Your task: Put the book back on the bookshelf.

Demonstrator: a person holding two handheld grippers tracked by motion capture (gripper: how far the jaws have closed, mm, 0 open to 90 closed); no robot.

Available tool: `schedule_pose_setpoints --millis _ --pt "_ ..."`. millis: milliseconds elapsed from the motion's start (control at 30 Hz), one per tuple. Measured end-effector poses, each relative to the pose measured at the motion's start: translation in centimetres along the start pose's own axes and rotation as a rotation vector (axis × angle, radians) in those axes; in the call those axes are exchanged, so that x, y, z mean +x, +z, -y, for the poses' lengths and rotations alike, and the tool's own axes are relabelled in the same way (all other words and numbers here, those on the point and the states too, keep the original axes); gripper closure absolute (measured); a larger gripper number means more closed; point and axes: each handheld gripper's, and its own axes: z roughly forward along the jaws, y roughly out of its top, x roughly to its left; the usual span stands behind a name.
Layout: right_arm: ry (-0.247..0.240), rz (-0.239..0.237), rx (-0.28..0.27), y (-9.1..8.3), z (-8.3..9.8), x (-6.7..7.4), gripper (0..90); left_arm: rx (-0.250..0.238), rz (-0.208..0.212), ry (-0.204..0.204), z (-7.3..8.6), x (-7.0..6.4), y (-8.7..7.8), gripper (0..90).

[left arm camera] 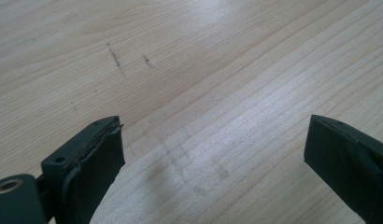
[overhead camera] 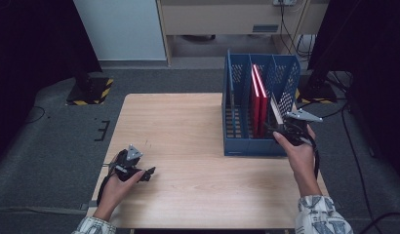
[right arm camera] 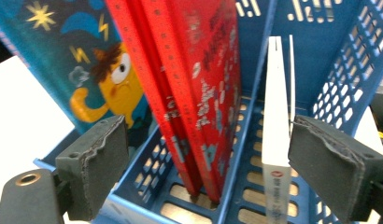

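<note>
While the left gripper (overhead camera: 148,173) rests low over the bare wooden table (overhead camera: 188,126) near its front left corner, jaws spread wide with nothing between them, the right gripper (right arm camera: 203,172) sits at the open front of the blue file rack (overhead camera: 237,97) — jaws also apart, gripping nothing. Two red books (right arm camera: 189,70) lean in the middle compartment; a white book (right arm camera: 276,116) stands in the compartment on the right, just beside the right jaw.

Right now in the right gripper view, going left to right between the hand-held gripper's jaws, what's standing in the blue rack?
Teal cartoon-cover book → red books → blue divider wall → white book → perforated blue side wall.
</note>
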Motion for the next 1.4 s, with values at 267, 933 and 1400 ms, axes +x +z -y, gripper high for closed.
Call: schedule_pose_setpoints --millis 267,933,1400 --pt "-0.012 -0.031 0.008 -0.5 0.6 0.9 11.2 -0.002 0.001 0.0 0.0 0.0 0.0 4.1" --pt "-0.045 -0.097 0.034 -0.5 2.1 3.7 10.2 0.004 0.001 0.001 0.0 0.0 0.1 3.6" --pt "-0.065 -0.145 0.051 -0.3 2.9 5.3 9.9 0.003 0.0 0.003 0.0 0.0 0.1 3.6"
